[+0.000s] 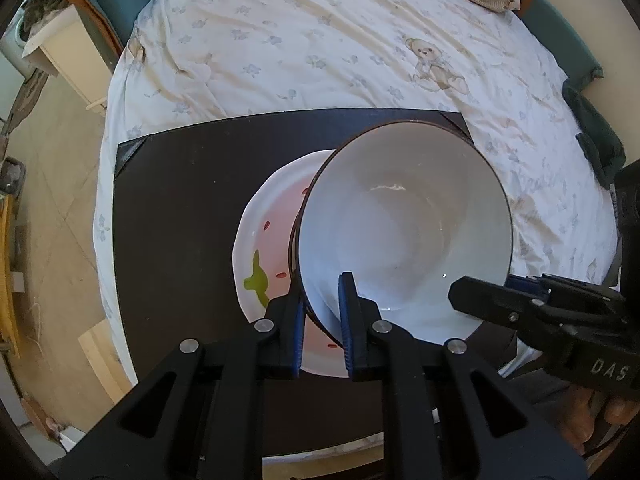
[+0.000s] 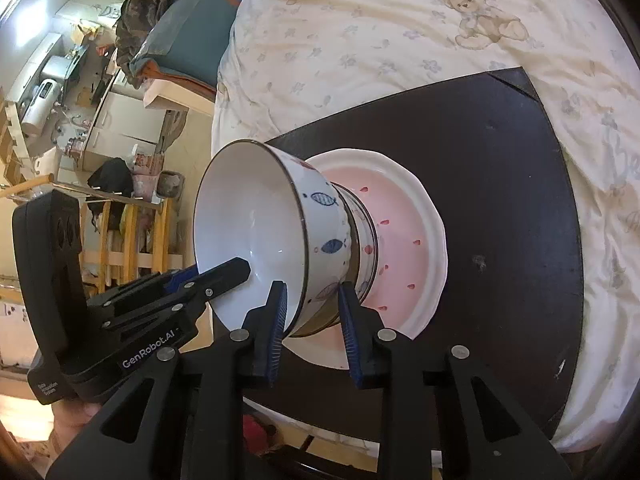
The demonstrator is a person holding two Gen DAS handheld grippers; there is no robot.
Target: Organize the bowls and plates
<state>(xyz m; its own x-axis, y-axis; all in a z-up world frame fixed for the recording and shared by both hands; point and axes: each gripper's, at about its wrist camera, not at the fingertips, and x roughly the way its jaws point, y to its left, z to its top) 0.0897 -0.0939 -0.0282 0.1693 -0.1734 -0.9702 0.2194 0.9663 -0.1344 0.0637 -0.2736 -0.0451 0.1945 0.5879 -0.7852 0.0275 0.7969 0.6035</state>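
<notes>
A white bowl with blue fish drawings and a dark rim is held over a pink strawberry-pattern plate on a dark mat. A second, smaller bowl appears beneath it on the plate. My left gripper is shut on the bowl's near rim; it also shows in the right wrist view. My right gripper grips the rim on the opposite side, one finger inside and one outside; it also shows in the left wrist view.
The mat lies on a bed with a teddy-bear sheet. A white cabinet and tiled floor lie left of the bed. A cluttered counter and wooden rack stand at left.
</notes>
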